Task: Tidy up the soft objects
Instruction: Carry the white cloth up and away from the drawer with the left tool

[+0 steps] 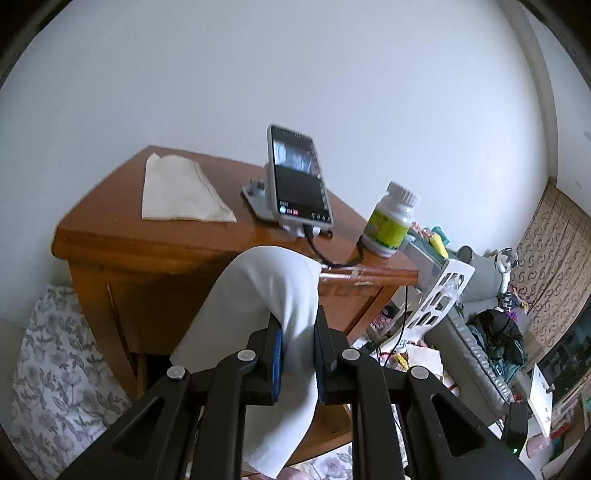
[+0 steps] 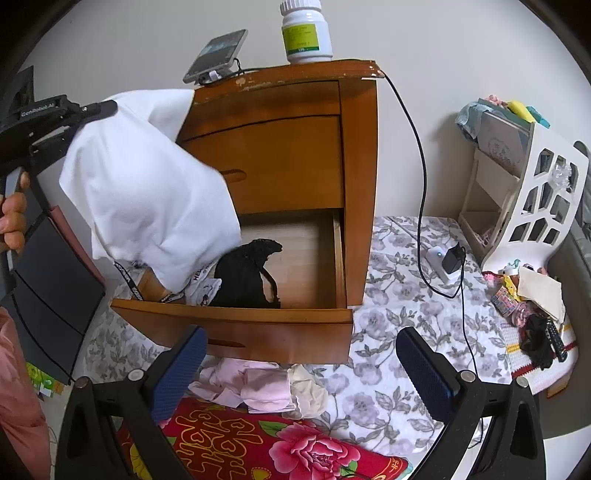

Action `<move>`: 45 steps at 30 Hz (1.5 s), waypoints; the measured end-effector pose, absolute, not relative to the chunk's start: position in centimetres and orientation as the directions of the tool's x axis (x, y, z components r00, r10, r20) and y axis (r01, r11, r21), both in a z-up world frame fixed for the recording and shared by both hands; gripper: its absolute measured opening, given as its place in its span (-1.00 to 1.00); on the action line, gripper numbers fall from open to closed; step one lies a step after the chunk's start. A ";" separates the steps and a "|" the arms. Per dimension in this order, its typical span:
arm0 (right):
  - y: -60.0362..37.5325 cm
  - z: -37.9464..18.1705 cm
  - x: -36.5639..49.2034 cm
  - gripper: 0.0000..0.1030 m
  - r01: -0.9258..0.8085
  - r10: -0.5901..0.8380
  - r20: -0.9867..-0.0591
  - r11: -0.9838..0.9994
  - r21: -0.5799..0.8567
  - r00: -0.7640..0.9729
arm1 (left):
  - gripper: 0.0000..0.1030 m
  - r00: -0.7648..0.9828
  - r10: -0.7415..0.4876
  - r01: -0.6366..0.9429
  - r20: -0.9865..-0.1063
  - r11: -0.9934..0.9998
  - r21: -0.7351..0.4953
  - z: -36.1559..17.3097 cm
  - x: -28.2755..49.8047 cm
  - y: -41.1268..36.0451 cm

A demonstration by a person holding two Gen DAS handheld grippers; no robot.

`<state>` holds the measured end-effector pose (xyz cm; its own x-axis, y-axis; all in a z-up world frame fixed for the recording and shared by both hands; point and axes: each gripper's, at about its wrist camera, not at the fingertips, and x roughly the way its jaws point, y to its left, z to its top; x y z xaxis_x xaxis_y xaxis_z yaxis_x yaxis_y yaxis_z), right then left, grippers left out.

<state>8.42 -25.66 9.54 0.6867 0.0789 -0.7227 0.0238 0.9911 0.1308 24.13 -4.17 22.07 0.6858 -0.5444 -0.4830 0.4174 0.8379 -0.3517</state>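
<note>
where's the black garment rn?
In the right wrist view, the black garment lies in the open bottom drawer of the nightstand, just right of the hanging white cloth.

white cloth (image 2: 147, 192): covers the left part of the open drawer (image 2: 236, 325) and the cabinet's left front edge
left gripper (image 1: 298, 354): inner faces of its pads hidden by the pinched cloth; body cut off by the bottom edge
black garment (image 2: 247, 273): its left side tucked behind the cloth
printed strap (image 2: 127, 280): lettering only partly readable, upper end under the cloth
phone (image 1: 299, 177): screen blurred, content unreadable
bottle (image 2: 306, 33): cap cut off by the top edge; label text too small
person's hand (image 2: 13, 221): cut off by the left edge
</note>
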 end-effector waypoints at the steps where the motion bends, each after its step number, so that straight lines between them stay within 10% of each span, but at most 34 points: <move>1: -25.6 9.6 8.3 1.00 0.023 0.080 -0.721 0.991 0.132 0.689 | -0.72 0.690 -0.542 0.415 -0.479 0.839 -0.350 22.3 24.0 -4.1; 45: -24.9 11.3 5.8 1.00 -0.003 0.100 -0.691 0.990 0.141 0.716 | -0.72 0.779 -0.582 0.538 -0.233 0.811 -0.228 30.3 7.8 1.7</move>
<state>5.78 -24.88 11.25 0.7164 0.1000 -0.6905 -0.0027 0.9901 0.1405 7.80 1.68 30.34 0.7790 -0.5821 -0.2331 0.5382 0.8115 -0.2278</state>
